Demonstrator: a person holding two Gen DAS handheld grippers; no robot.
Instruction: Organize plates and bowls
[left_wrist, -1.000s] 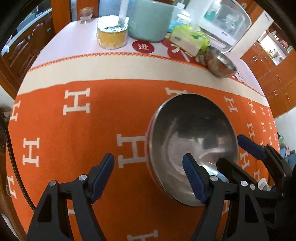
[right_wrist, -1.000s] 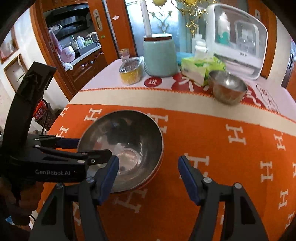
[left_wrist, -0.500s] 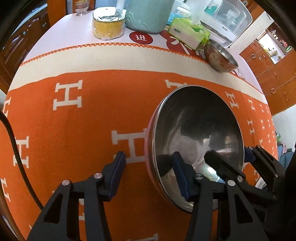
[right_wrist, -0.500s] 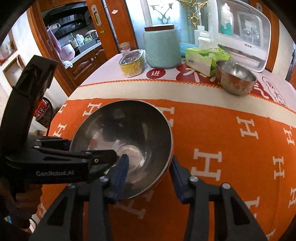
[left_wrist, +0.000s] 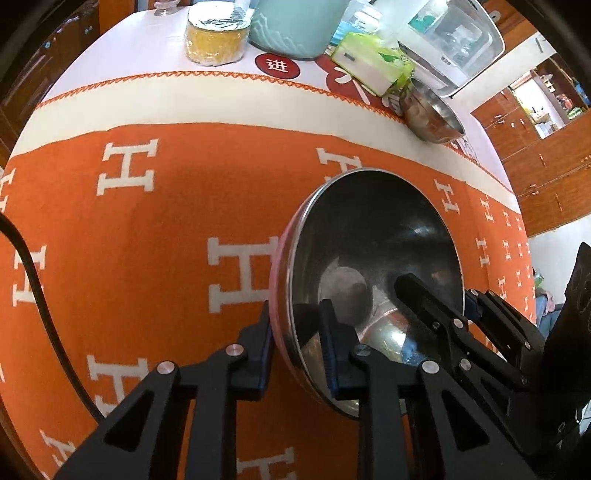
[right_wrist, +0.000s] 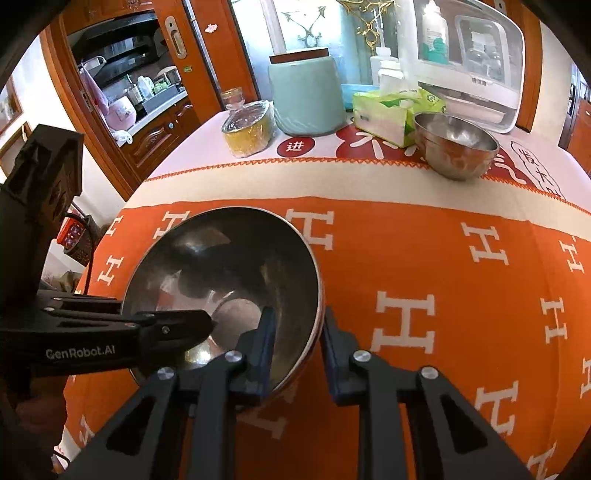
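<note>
Left wrist view: left gripper (left_wrist: 295, 341) closing, its pads astride the near-left rim of the big steel bowl (left_wrist: 373, 258).
Big bowl: on the orange tablecloth (left_wrist: 147, 221), near the table's front.
Right wrist view: right gripper (right_wrist: 295, 341) closing, pinching the bowl's right rim.
Small bowl (right_wrist: 456, 144): far right, beside the tissue pack (right_wrist: 391, 110).

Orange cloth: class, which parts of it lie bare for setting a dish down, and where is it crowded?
Bare: the orange cloth left of the big bowl, and right of it up to the cream band. Crowded: the far edge, with jar, tub, tissues and small bowl.
</note>
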